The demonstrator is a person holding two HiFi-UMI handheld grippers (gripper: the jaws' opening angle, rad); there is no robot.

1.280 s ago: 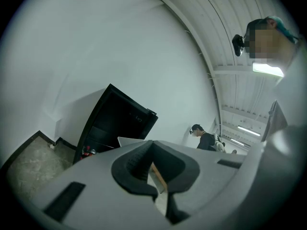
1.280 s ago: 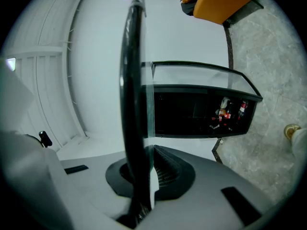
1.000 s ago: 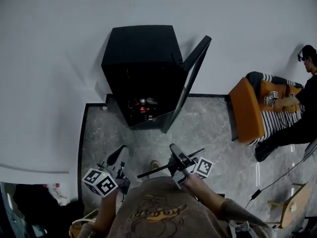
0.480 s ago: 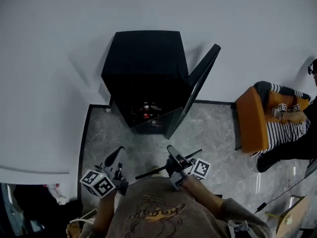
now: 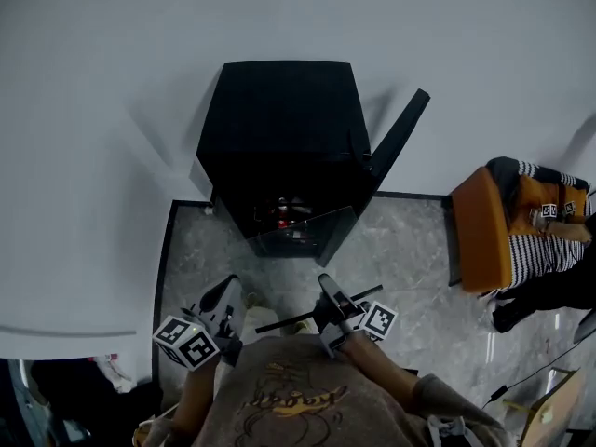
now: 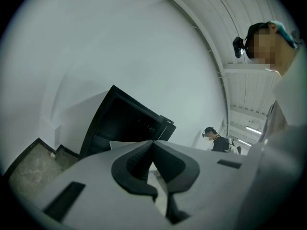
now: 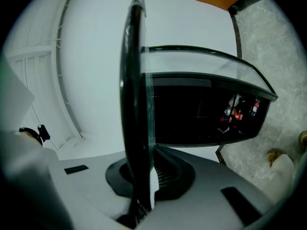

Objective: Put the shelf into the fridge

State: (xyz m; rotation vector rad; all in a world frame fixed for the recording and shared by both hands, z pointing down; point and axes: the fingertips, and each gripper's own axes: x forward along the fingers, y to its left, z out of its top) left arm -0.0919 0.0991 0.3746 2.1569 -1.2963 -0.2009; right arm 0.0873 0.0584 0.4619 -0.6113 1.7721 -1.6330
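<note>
The glass shelf (image 7: 135, 80) is clamped by its dark edge strip in the right gripper (image 5: 328, 307). Its pane is pointed out toward the black fridge (image 5: 279, 128), so it's out in front, not inside yet. The fridge door (image 5: 400, 138) is swung open, and a few bottles (image 5: 284, 214) can be seen low inside. The left gripper (image 6: 153, 147) is pinched closed on nothing. An orange chair (image 5: 480, 231) is parked off to the right.

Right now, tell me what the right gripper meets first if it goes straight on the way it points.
The right gripper, shut on the shelf, points at the open fridge. The shelf's far edge would likely reach the fridge's open front first, near the bottles; depth is hard to judge.
</note>
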